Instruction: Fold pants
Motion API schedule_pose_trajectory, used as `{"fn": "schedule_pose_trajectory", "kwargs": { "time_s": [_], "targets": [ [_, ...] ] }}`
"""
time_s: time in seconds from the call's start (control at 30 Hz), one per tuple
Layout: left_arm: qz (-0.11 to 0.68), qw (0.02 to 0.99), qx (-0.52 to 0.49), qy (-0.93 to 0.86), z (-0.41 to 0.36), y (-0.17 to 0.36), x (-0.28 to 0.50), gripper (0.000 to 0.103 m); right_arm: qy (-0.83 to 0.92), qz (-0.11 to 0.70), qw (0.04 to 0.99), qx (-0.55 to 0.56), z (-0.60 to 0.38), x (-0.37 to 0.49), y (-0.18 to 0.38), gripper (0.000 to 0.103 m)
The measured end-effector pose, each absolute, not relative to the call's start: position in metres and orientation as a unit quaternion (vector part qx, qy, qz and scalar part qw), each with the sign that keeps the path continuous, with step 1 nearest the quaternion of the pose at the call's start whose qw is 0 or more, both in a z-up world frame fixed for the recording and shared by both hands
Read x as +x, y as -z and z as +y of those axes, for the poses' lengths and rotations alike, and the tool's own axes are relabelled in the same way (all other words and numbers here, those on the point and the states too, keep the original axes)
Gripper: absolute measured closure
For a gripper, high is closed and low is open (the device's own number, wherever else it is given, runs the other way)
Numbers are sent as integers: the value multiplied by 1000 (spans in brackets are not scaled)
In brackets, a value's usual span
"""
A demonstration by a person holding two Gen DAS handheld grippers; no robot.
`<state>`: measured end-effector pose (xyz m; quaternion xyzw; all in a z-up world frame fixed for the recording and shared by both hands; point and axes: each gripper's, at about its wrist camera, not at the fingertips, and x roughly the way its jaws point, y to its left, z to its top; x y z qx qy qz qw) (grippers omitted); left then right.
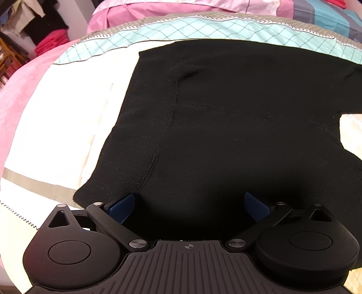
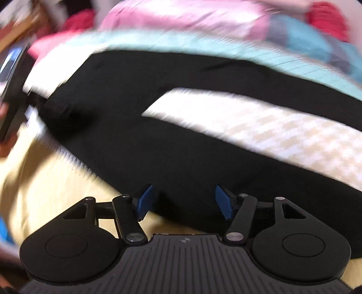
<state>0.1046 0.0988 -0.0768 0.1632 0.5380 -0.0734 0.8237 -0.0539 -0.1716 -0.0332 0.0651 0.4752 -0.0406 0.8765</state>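
The black knit pants were spread flat on the bed, filling the centre and right of the left wrist view; in the right wrist view they ran as two legs from the left of the frame toward the right, parted by a wedge of pale bedding. A ribbed seam was seen running down the fabric left of centre. The cloth was judged light, soft and limp, likely to drape and sag from any single pinch, with a knit surface that should grip rubber pads rather than slip. A hold at an outer edge, such as the waist or a leg edge, was judged best, so that one layer could be carried over the other without bunching.

The left gripper was held wide over the near edge of the pants, its blue pads apart and nothing clamped. The right gripper was likewise spread, the nearer leg's edge lying between its pads but not pinched; that view was blurred.

Beneath lay a patchwork bedspread of cream, pink and turquoise, with a pink quilt bunched at the top of the frame.
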Motion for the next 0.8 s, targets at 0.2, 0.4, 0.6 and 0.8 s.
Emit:
{"fn": "schedule_pose_trajectory", "kwargs": {
  "time_s": [0.2,0.4,0.6,0.8],
  "targets": [
    [543,821,155,81,102,76,105,0,70,504,858,67,-183,-71,51,28],
    [540,822,158,88,103,78,107,0,113,453,880,87,-193,-90,34,23],
    [544,820,157,86,102,79,110,0,135,499,848,116,-214,-104,54,17],
    [551,817,151,75,99,78,116,0,124,486,856,127,-230,-122,45,16]
  ]
}}
